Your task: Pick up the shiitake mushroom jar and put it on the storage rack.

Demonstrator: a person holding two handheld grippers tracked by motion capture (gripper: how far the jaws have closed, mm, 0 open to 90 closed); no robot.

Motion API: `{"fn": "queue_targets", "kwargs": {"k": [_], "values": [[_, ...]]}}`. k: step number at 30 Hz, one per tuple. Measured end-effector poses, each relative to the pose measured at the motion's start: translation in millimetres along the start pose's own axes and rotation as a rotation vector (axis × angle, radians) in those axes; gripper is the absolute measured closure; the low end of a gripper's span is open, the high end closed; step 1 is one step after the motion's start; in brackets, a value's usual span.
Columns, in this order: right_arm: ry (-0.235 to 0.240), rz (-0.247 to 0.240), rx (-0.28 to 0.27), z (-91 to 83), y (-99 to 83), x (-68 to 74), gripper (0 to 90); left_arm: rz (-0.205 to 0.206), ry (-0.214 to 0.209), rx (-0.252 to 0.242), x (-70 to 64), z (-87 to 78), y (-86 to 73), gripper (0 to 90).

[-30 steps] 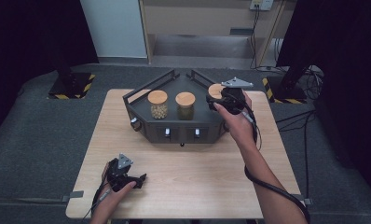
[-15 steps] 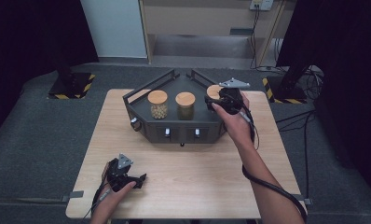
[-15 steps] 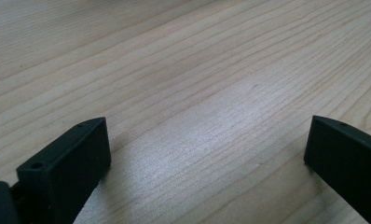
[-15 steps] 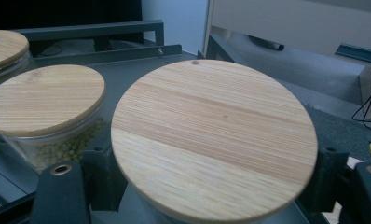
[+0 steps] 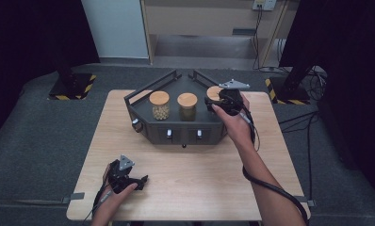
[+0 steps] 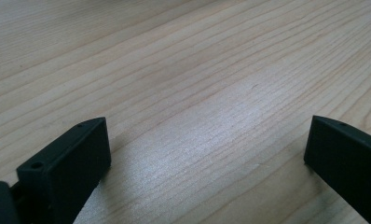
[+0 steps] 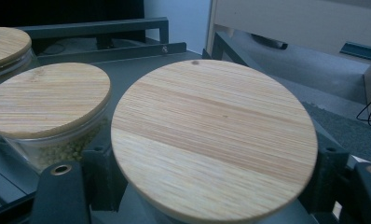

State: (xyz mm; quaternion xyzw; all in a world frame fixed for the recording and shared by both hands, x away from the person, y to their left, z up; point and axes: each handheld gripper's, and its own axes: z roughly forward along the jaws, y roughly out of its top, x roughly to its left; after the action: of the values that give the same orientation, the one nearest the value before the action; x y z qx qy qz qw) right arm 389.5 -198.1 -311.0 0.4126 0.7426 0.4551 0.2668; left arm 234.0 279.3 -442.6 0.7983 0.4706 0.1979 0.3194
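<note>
A: Start near. Your left gripper – where's it at?

B: Low at the front-left of the wooden table, resting on or just over the top, can't tell which. In the left gripper view its jaws stand wide apart w/ nothing but bare wood grain between them. So it's released, holding nothing.

A: And your left hand?

B: Wrapped round the gripper body at the near table edge. Grey three-cornered plate sits on top.

A: OK, further out. What's mid-table?

B: A black angular tray w/ raised rails, past the table's middle. Small knobs or switches along its front face, too small to name exactly.

A: What's in it?

B: Three glass jars w/ round bamboo lids, in a row. Left jar holds pale round bits, maybe beans. Middle jar holds greenish stuff; right gripper view shows small green grains thru the glass.

A: And the third?

B: Right jar, at the tray's right end, just beside the middle one. Your right gripper is on it.

A: Gripping?

B: Looks so. In the right gripper view the jar's lid sits between the two jaws, w/ each one tight up to the jar just below the lid rim. So clenched round that jar. Your right hand reaches in over the tray's right-front corner.

A: Jar lifted?

B: Can't tell; its base is hidden.
</note>
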Motion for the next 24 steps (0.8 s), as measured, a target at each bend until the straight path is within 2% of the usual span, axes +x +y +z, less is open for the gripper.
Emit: {"fn": "queue_targets", "kwargs": {"k": [24], "values": [[0.009, 0.008, 0.013, 7.5, -3.7, 1.5, 25.6, 0.000, 0.000, 0.000, 0.1, 0.0, 0.1, 0.0]]}}
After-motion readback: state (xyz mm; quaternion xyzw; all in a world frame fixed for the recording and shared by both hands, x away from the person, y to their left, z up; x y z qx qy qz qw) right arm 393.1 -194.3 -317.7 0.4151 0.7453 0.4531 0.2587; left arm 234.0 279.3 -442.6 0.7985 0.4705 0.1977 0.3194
